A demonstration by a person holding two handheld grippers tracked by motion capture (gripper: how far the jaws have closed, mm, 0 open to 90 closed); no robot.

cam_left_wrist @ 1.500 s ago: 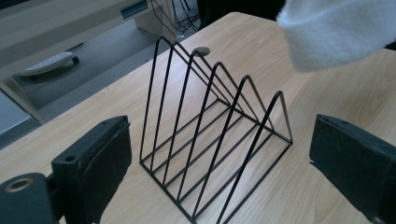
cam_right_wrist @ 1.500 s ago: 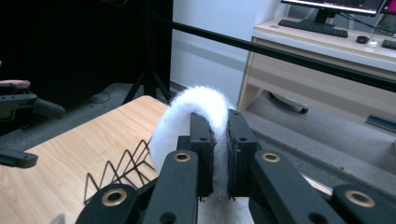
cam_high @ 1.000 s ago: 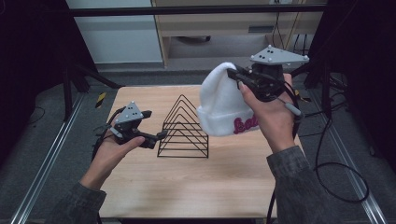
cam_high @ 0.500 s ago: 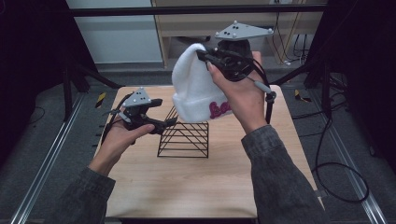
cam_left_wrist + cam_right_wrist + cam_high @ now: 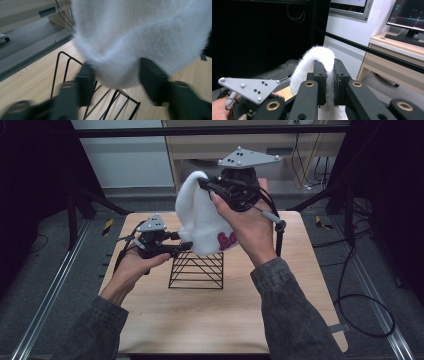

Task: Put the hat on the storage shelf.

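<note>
A white fluffy hat [image 5: 200, 220] with pink lettering hangs above a black wire rack [image 5: 196, 270] on the wooden table [image 5: 210, 320]. My right gripper [image 5: 202, 182] is shut on the hat's top edge, and in the right gripper view the fabric [image 5: 317, 53] is pinched between the pads of that gripper [image 5: 329, 67]. My left gripper [image 5: 186, 246] is at the hat's lower left rim. In the left gripper view it [image 5: 117, 80] is open, its jaws standing on either side of the hat's bottom edge [image 5: 130, 37], above the rack [image 5: 62, 67].
The rack stands near the middle of the table, with bare wood in front and to the right. A desk with drawers [image 5: 295, 150] lies beyond the far edge. Cables [image 5: 350, 285] trail on the floor at the right. The left gripper's grey plate [image 5: 249, 87] is low left in the right gripper view.
My right gripper has carried the hat left and higher, over the rack. My left gripper has moved right and up to the hat's lower rim.
</note>
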